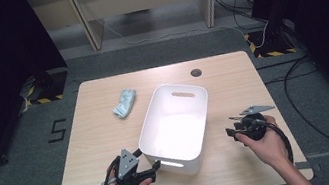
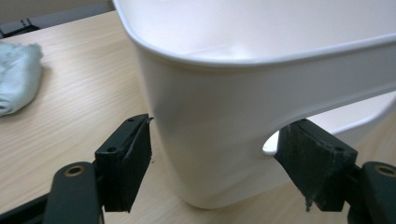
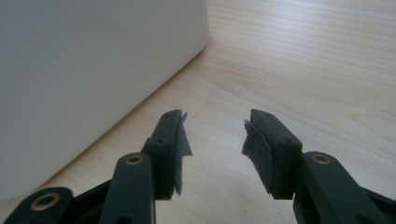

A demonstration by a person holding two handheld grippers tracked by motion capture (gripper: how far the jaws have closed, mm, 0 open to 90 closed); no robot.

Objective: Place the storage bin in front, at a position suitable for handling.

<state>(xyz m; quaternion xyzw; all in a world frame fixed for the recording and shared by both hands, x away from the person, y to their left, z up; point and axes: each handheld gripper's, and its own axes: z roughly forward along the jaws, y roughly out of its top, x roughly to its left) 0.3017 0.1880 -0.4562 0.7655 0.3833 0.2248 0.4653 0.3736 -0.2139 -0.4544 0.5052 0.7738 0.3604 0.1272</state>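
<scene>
- the left gripper (image 1: 149, 159) sat at the near left corner of the white bin (image 1: 157, 124), its jaws spread wide on either side of that corner, with one pad (image 2: 322, 168) at the handle slot in the near wall; i could not tell whether either pad touched the plastic
- the right gripper (image 1: 231, 130) was held low over the wooden table (image 1: 231, 81) just to the right of the bin, jaws apart with nothing between them
- the bin stood upright in the middle of the table, between the two grippers
- a crumpled pale blue cloth (image 1: 124, 102) lay on the table beyond, near the bin's far left corner but apart from it
</scene>
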